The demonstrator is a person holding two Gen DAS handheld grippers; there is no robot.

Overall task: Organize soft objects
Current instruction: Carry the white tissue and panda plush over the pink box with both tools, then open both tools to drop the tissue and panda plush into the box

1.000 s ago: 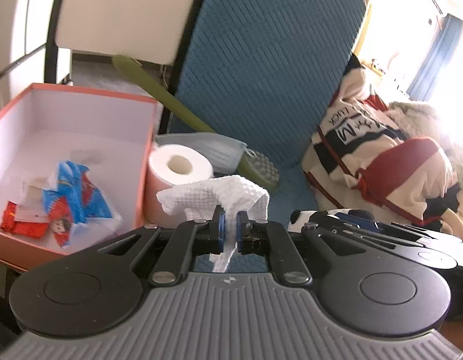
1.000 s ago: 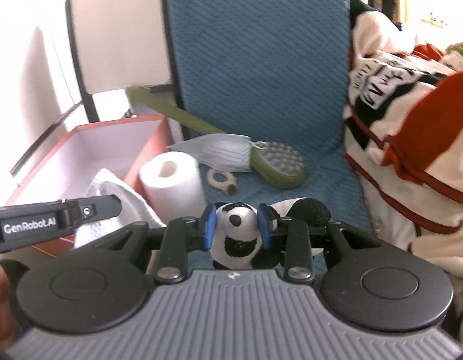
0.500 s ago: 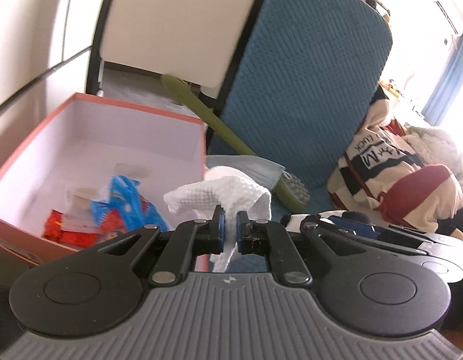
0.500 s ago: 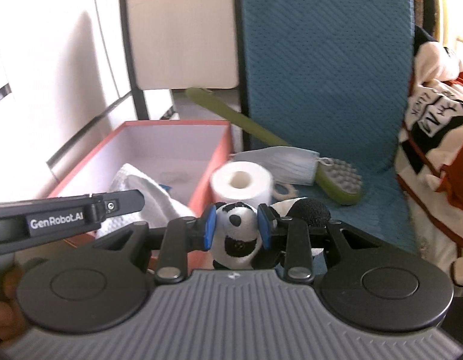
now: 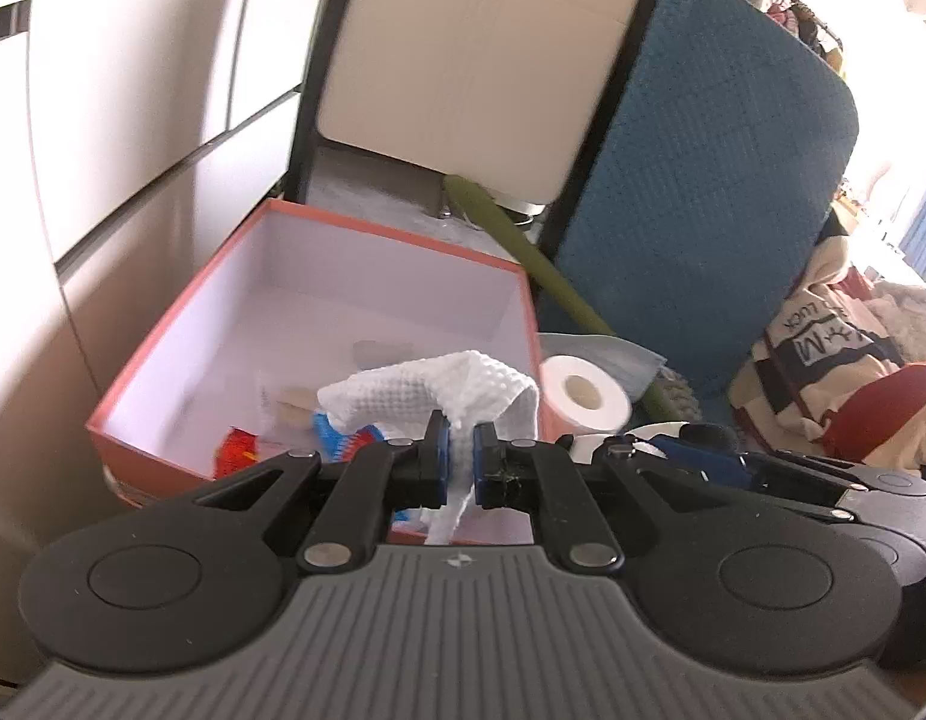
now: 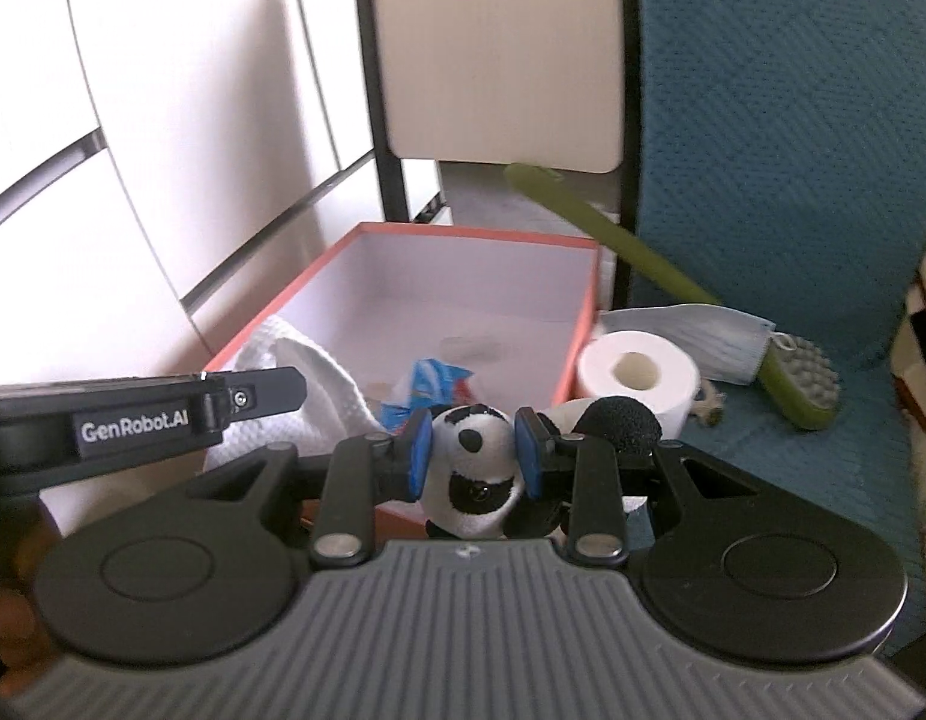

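Note:
My left gripper is shut on a white waffle cloth and holds it over the near edge of an orange box with a white inside. My right gripper is shut on a panda plush at the box's near right corner. The cloth also shows in the right wrist view, hanging by the left gripper over the box. Blue and red wrappers lie in the box.
A toilet paper roll, a blue face mask and a green long-handled brush lie on the blue cushion right of the box. A striped garment lies further right. White cabinet fronts stand on the left.
Both grippers have moved left and up toward the box with their loads. The box now sits centred ahead of both, and the cloth hangs over its near edge.

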